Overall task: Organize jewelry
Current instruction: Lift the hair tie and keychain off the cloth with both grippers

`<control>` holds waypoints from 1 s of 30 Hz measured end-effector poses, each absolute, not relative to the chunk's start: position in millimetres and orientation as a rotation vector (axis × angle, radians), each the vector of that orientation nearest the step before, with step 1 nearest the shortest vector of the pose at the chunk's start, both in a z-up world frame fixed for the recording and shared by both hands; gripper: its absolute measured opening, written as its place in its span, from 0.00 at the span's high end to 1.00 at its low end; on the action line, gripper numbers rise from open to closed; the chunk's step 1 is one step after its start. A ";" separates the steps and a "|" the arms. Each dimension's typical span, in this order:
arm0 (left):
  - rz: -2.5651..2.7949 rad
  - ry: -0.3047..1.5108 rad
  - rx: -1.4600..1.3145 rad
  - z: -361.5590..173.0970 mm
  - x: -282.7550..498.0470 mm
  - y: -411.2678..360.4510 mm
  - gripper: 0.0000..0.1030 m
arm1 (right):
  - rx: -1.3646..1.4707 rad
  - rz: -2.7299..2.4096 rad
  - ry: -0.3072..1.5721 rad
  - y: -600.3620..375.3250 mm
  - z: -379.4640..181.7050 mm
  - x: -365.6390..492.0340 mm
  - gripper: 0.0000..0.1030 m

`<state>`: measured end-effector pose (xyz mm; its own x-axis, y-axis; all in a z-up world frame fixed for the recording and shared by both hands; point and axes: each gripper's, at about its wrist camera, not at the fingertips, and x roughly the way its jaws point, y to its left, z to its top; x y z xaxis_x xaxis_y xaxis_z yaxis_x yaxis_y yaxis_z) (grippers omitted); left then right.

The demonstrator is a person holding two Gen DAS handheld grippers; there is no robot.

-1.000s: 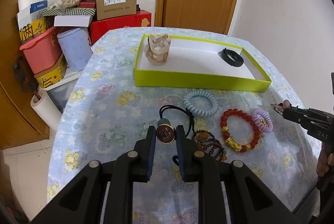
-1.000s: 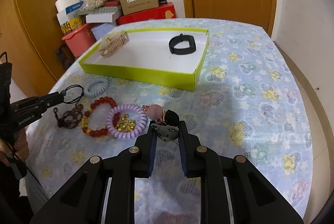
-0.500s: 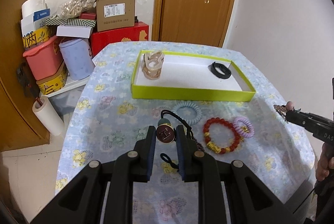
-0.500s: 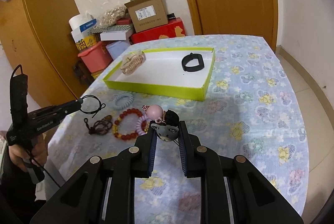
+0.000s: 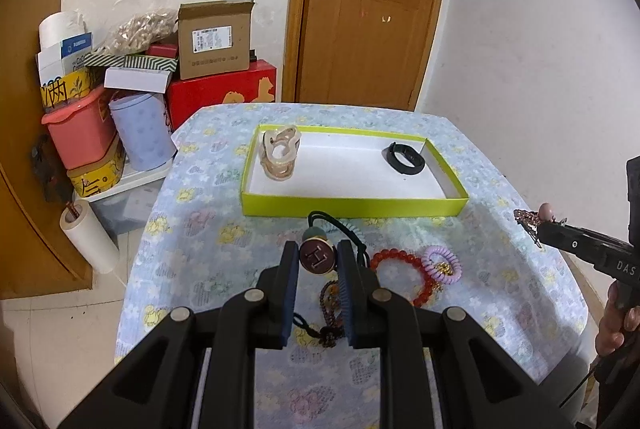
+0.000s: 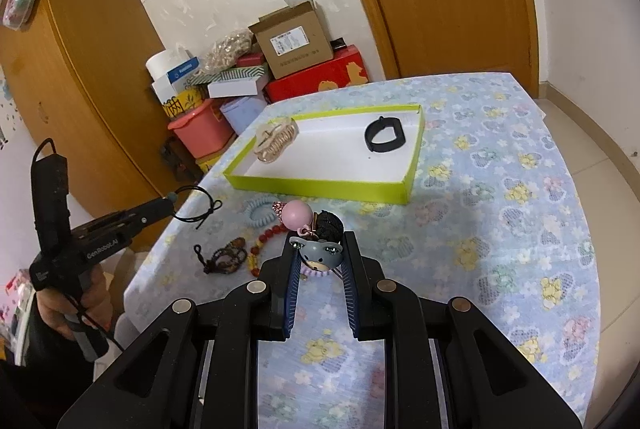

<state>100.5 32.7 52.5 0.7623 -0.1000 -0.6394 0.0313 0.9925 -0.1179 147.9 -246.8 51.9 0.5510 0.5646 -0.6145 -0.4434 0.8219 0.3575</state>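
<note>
Aloft, both claws loaded over the bench [image 5: 208,269].
Left claw [image 5: 318,261] grips "H" hair tie [image 5: 317,256]; right claw [image 6: 318,261], casing reading "DAS", clamps charm cluster [image 6: 316,253].

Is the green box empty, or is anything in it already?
Not empty. The green box holds two things: a beige hair claw at its left end and a black band near its right end. The rest shows bare white floor.
</note>
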 end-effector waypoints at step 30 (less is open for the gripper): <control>-0.091 0.751 -0.110 34.3 115.6 31.5 0.80 | 0.029 0.542 0.923 -235.5 -7.2 150.2 0.72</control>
